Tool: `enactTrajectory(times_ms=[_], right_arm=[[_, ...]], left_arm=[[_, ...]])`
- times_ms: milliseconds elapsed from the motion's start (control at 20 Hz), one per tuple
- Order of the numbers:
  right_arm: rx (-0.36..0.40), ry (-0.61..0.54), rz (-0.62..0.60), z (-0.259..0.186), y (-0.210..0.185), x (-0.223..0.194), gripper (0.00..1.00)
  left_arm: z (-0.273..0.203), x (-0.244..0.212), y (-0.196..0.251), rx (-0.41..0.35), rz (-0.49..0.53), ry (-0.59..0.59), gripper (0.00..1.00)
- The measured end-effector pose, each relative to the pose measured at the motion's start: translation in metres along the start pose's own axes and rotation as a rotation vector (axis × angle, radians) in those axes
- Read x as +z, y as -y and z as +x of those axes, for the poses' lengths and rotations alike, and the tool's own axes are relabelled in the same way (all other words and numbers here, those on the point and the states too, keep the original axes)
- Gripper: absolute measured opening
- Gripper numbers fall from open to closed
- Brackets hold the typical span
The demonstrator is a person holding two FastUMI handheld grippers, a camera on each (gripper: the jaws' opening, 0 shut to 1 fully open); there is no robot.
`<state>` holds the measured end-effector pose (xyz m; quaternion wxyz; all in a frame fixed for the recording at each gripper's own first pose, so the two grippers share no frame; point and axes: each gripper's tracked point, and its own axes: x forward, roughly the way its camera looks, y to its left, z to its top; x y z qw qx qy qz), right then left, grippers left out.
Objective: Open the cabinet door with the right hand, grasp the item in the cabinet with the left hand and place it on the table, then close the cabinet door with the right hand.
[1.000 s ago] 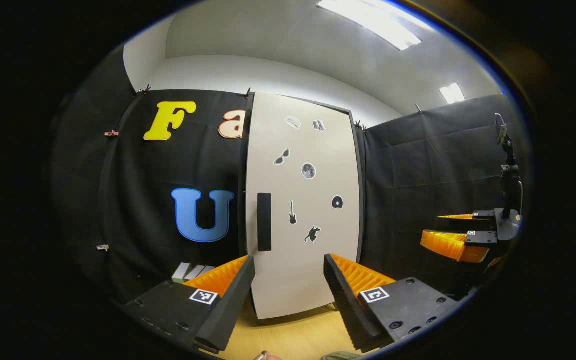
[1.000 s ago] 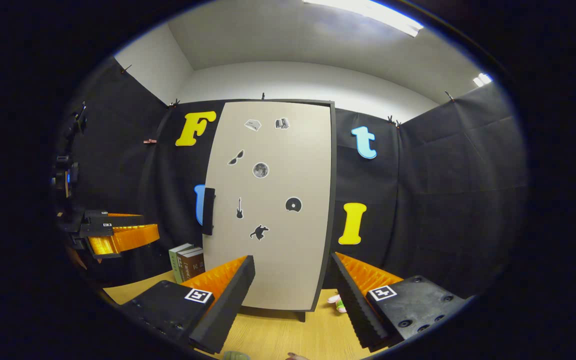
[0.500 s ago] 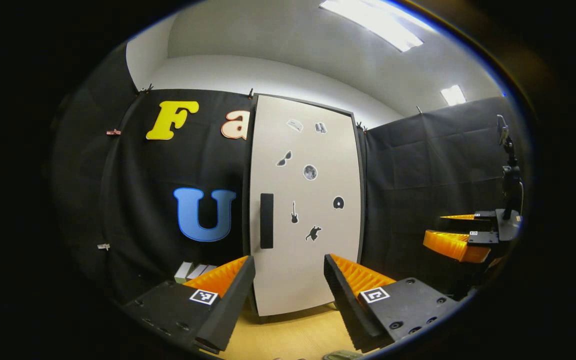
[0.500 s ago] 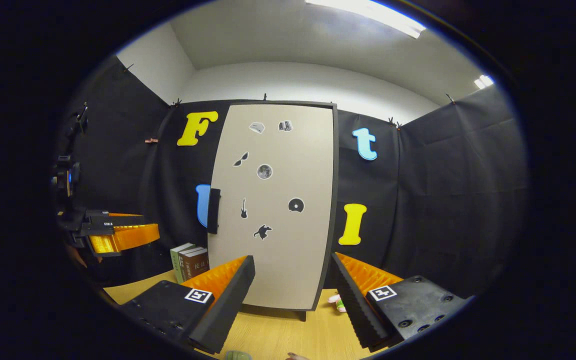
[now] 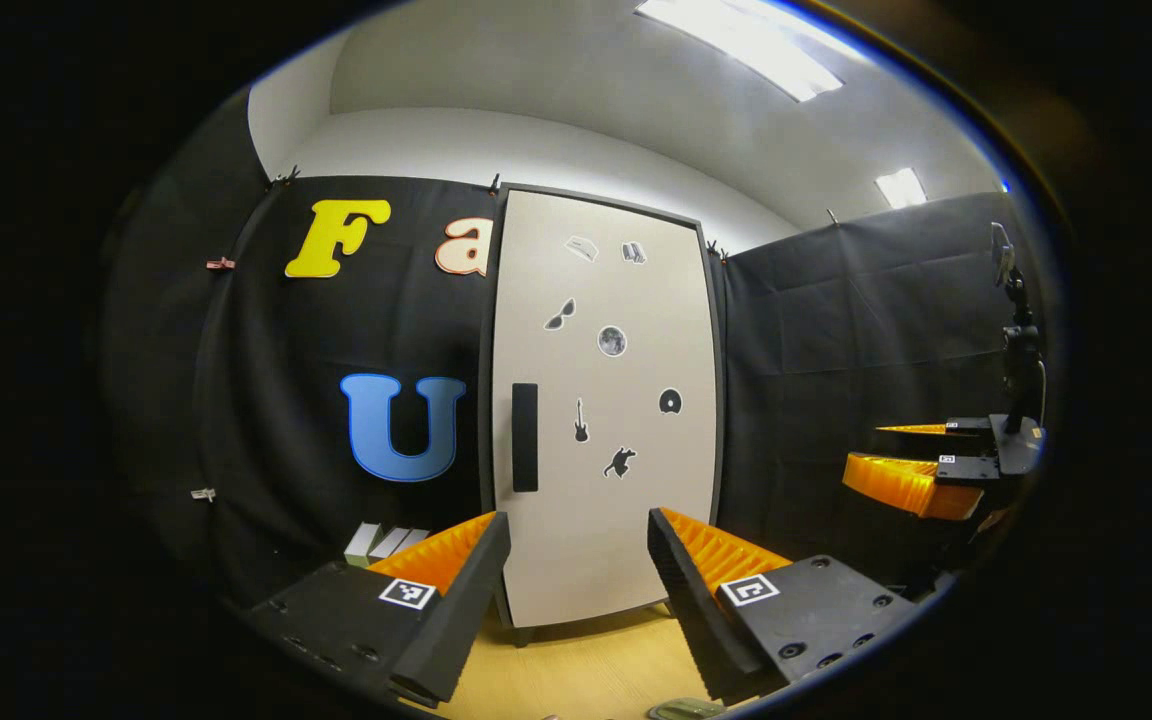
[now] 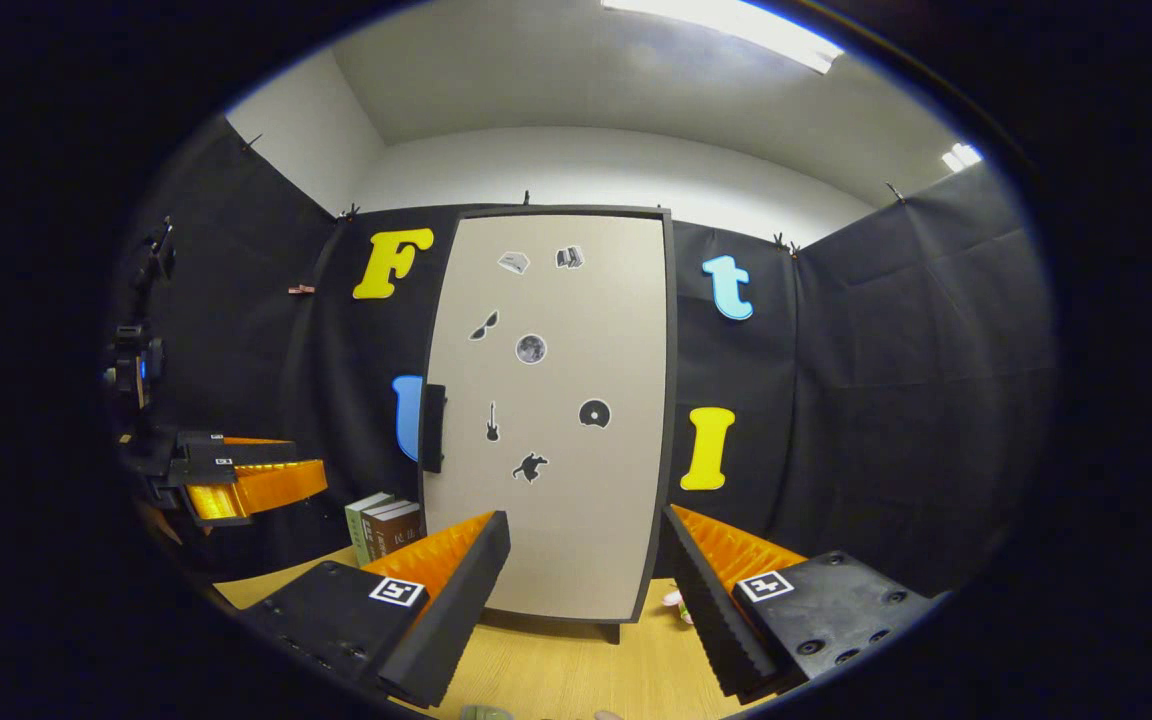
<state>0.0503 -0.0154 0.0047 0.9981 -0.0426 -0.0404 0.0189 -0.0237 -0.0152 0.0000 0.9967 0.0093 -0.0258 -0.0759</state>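
A tall beige cabinet door [image 5: 604, 480] [image 6: 561, 520] with small dark stickers stands shut on the wooden table, straight ahead in both views. Its dark upright handle [image 5: 525, 437] [image 6: 433, 427] sits near the door's left edge. What is inside the cabinet is hidden. My left gripper [image 5: 576, 590] is open and holds nothing, some way in front of the door. My right gripper [image 6: 584, 590] is open too, also apart from the door. The right gripper [image 5: 911, 470] appears at the right edge of the left gripper view, and the left gripper [image 6: 236, 480] at the left edge of the right gripper view.
Several books [image 6: 383, 524] [image 5: 383, 541] stand on the table [image 6: 576, 680] left of the cabinet. A small pink and green thing [image 6: 676, 603] lies at the cabinet's right foot. Black cloth walls close the booth behind and on both sides.
Both views have shifted only slightly; in the right gripper view the door looks a little smaller and lower. The door stays shut and both grippers stay open.
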Motion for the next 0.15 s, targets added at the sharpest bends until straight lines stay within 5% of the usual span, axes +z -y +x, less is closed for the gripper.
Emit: enactTrajectory(times_ms=[150], right_arm=[[-0.002, -0.002, -0.008, 0.0002, 0.0003, 0.0000, 0.97]], left_arm=[[0.0005, 0.0020, 0.0017, -0.003, -0.002, 0.006, 0.88]])
